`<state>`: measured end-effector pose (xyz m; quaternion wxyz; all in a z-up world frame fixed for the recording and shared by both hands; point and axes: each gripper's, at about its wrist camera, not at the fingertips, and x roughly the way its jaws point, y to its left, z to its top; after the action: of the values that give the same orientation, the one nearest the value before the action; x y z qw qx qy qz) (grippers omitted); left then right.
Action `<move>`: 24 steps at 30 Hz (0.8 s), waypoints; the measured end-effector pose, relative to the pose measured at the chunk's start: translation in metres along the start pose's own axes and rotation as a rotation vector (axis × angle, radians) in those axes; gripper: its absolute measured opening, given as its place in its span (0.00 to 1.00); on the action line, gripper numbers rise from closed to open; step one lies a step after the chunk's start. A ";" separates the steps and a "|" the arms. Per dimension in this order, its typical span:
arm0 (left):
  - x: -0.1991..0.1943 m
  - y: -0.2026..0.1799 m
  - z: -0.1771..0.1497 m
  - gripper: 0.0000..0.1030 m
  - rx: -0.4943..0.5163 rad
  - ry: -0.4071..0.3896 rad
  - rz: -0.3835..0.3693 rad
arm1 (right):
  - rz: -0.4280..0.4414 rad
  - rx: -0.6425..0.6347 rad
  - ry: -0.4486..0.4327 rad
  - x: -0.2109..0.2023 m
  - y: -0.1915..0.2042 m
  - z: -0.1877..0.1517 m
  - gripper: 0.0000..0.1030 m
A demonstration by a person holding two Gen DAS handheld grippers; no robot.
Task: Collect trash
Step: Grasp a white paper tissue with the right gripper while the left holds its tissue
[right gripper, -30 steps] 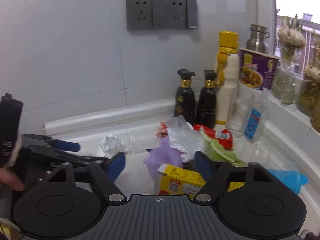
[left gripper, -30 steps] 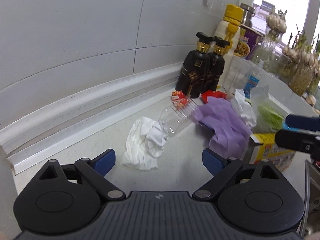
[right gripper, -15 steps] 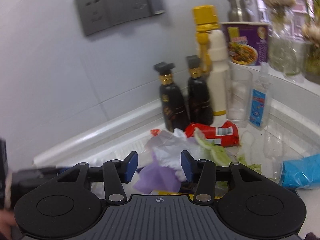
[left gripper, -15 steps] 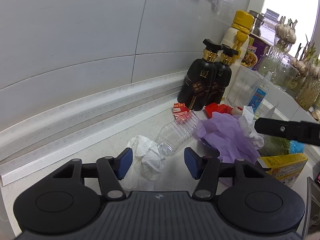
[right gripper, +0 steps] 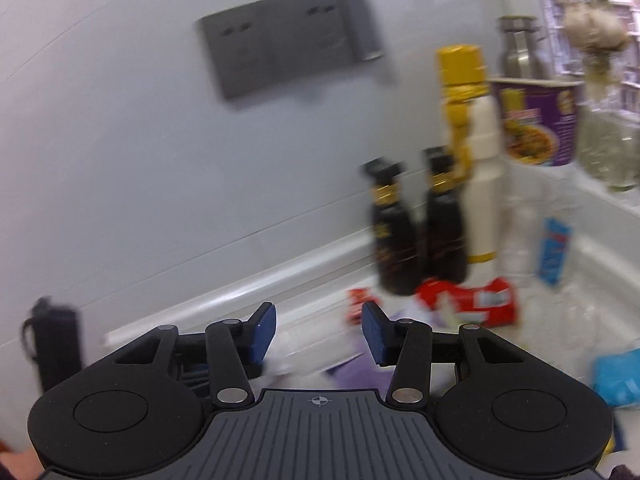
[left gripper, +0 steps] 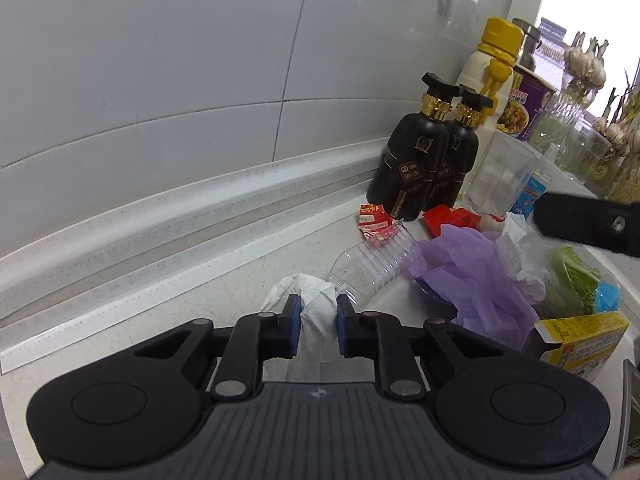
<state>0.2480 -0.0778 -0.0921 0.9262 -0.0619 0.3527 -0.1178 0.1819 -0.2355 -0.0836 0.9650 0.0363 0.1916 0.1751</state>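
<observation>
- A pale speckled countertop (left gripper: pixel 224 276) runs along a grey tiled wall (left gripper: pixel 160 60); a white raised strip (left gripper: pixel 160 208) marks the edge where they meet. The left part of the counter lies bare, leaving open room there.
- Two black bottles with gold collars (left gripper: pixel 416 168) stand against the wall at the right, with a tall cream bottle (left gripper: pixel 486 80) just behind them, closing off that corner.
- A heap of trash fills the right side of the counter: a purple glove (left gripper: pixel 476 276), a clear plastic bottle (left gripper: pixel 372 264) lying on its side, a red wrapper (left gripper: pixel 452 218) and a yellow box (left gripper: pixel 584 340) near the counter's front edge.
- The left gripper (left gripper: pixel 318 322) points down at the counter, its blue pads closing on a crumpled white tissue (left gripper: pixel 320 304), which sits squeezed between them beside the clear bottle's base.
- The right gripper (right gripper: pixel 318 330) hangs above the heap in a blurred view, its jaws partly apart with nothing between them.
</observation>
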 end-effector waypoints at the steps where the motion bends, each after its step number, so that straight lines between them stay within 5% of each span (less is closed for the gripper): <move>1: 0.000 0.000 0.000 0.16 0.000 0.002 0.000 | 0.003 -0.007 0.008 0.004 0.002 -0.002 0.44; 18: 0.000 0.006 -0.002 0.16 -0.022 0.008 0.002 | -0.192 0.092 0.004 0.032 -0.035 -0.011 0.43; 21: 0.000 0.005 -0.003 0.15 -0.011 0.009 0.002 | -0.219 0.088 0.027 0.041 -0.038 -0.014 0.38; 24: -0.001 0.004 -0.003 0.15 -0.006 0.011 0.002 | -0.242 0.104 0.038 0.045 -0.043 -0.017 0.21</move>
<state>0.2462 -0.0734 -0.0946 0.9242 -0.0638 0.3581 -0.1160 0.2287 -0.2595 -0.1211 0.9721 0.0595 0.2218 0.0480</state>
